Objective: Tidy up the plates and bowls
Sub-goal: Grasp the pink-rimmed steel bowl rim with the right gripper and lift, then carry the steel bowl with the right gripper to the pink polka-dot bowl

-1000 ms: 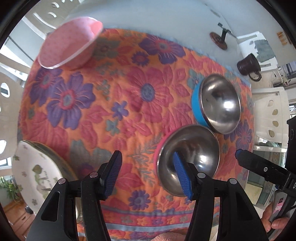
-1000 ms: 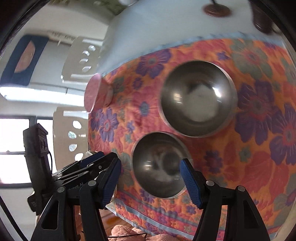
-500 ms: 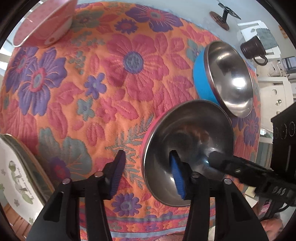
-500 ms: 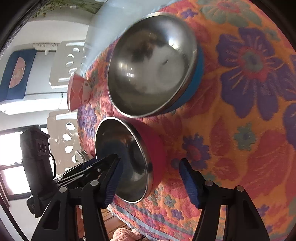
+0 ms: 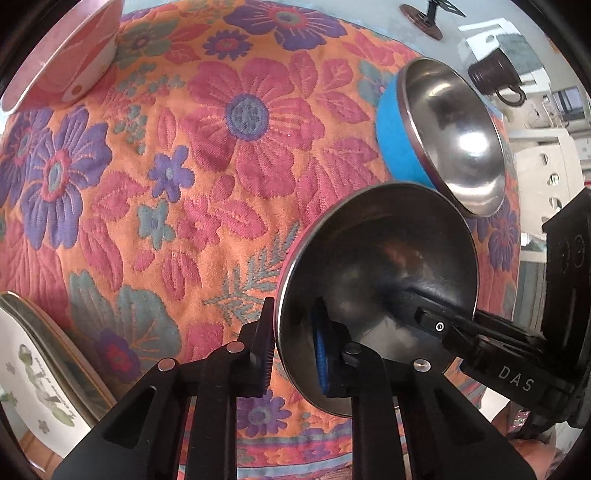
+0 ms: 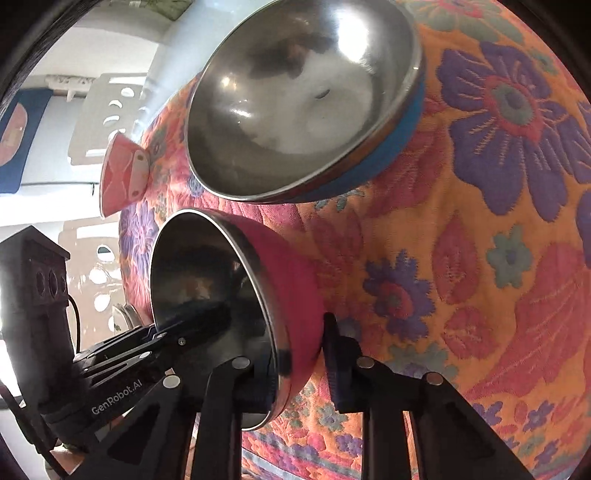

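A steel bowl with a pink outside [image 5: 380,258] [image 6: 291,280] sits near the front edge of the floral cloth. My left gripper [image 5: 293,350] is shut on its left rim, one finger inside, one outside. My right gripper [image 6: 301,363] is shut on its right rim the same way; it shows in the left wrist view [image 5: 480,332]. A larger steel bowl with a blue outside [image 5: 454,136] [image 6: 303,99] stands just behind, close to the pink one. A pink patterned bowl [image 5: 62,55] [image 6: 123,177] sits at the far left. Stacked white plates [image 5: 37,373] lie at the front left.
The floral cloth [image 5: 229,155] covers the table's near part. A dark mug [image 5: 496,75] and a small stand [image 5: 424,20] sit on the bare white table behind. White chairs [image 6: 110,107] stand around the table.
Both grippers have moved in on the pink-sided steel bowl and closed on its opposite rims. They were open and farther back before.
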`<state>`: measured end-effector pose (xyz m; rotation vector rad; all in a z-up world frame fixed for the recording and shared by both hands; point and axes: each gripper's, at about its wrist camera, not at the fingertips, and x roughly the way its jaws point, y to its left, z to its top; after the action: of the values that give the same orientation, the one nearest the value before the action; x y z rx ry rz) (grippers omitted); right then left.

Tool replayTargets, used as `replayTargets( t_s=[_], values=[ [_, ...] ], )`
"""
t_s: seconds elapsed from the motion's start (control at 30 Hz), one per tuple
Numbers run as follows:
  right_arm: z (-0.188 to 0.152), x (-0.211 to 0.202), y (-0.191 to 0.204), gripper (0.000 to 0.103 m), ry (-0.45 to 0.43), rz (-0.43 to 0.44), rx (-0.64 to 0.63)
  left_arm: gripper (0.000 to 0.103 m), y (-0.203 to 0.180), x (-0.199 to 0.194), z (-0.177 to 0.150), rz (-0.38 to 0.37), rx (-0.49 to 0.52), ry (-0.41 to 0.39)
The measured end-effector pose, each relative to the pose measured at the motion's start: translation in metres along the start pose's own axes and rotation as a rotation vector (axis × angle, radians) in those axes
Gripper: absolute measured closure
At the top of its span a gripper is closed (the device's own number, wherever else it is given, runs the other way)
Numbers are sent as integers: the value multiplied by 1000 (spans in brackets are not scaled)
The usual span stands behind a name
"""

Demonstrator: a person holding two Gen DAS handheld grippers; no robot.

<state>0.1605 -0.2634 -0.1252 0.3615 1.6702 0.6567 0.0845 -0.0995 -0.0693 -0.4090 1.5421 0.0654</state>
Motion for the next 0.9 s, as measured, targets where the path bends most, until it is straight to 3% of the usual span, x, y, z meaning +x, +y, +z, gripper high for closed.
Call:
replayTargets(
  t_s=[0.3, 0.9],
  values=[
    [-2, -16, 15, 82, -33, -31, 7, 88, 1, -13, 1, 5, -14, 24],
    [15, -61, 86, 79, -95, -24, -85, 88, 32, -99, 42, -35, -70, -108]
  ],
)
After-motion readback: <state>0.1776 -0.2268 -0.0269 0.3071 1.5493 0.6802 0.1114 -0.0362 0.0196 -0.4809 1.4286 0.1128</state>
